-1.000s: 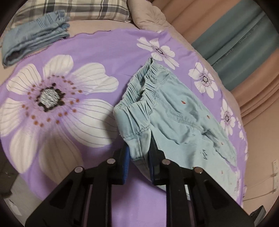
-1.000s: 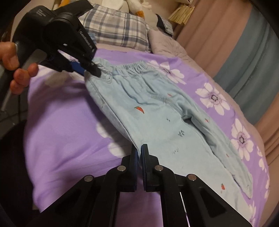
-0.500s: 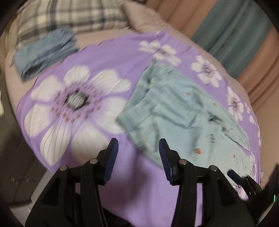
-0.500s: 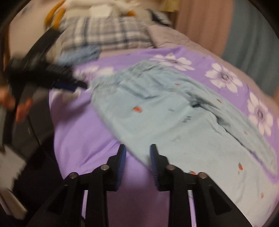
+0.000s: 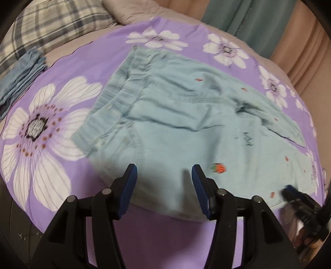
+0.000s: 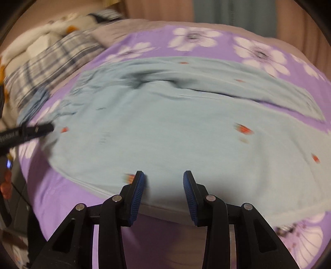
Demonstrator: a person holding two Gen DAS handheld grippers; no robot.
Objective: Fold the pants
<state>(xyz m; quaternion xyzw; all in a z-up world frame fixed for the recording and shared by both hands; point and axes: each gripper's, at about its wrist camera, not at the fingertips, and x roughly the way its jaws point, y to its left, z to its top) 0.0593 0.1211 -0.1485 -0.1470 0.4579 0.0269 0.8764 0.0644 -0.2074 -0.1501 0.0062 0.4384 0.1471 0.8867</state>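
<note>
Light blue pants (image 5: 186, 124) with small red motifs lie flat on the purple flowered sheet (image 5: 51, 128), their elastic waistband (image 5: 132, 82) at the upper left. My left gripper (image 5: 163, 168) hovers over their near edge by the hip, jaws opening, with nothing pinched between the blue pads. Further along the near leg (image 6: 186, 134), my right gripper (image 6: 163, 174) is open above the cloth's near edge, gripping nothing. Each gripper also appears at the edge of the other's view: right gripper (image 5: 293, 194), left gripper (image 6: 41, 129).
A folded blue garment (image 5: 20, 74) lies at the far left beside a plaid pillow (image 5: 58, 22). Teal and beige curtains (image 5: 248, 18) hang behind the bed. The bed's near edge drops away just below both grippers. A hand (image 6: 6, 186) shows at the left.
Both grippers were shut on the pants' near edge and have let go and opened. The pants have settled flat, and both grippers have slid to the right along them.
</note>
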